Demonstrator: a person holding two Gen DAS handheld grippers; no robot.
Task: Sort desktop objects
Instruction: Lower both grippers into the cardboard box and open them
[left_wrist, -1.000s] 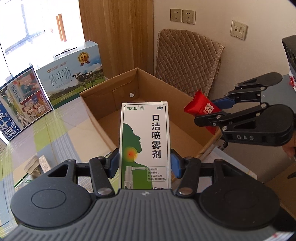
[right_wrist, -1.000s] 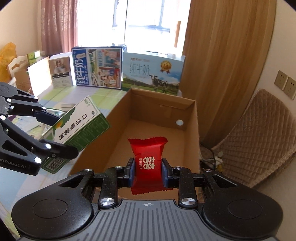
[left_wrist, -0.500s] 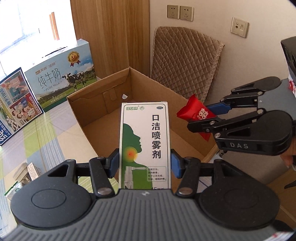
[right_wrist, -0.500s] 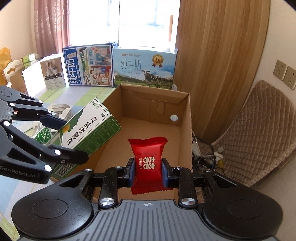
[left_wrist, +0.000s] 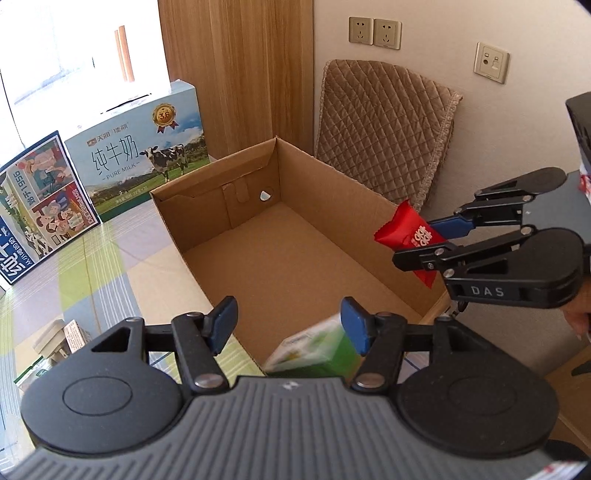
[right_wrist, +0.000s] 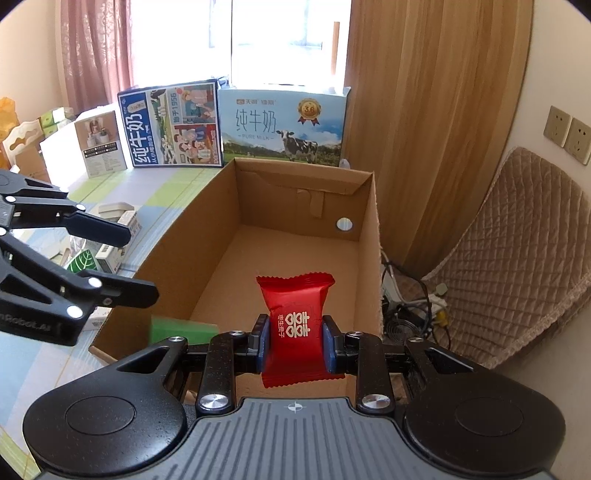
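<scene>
Now the left gripper (left_wrist: 288, 325) gapes, jaws just opened, over the carton (left_wrist: 295, 254).
Green box (left_wrist: 314, 350), blurred, lies at its near end, orientation unclear; right gripper (right_wrist: 295, 347) pinches the candy (right_wrist: 295, 317) upright above it.

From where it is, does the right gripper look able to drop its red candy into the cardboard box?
Probably yes: the right gripper holds the red candy over the open cardboard box, nothing between.

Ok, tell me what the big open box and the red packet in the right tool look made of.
Open box: brown corrugated cardboard, matt; raw cut edges and folded flaps show.
Red packet: probably thin plastic or foil film, glossy; it has crimped, serrated ends and soft highlights. The right tool pinches it.
</scene>
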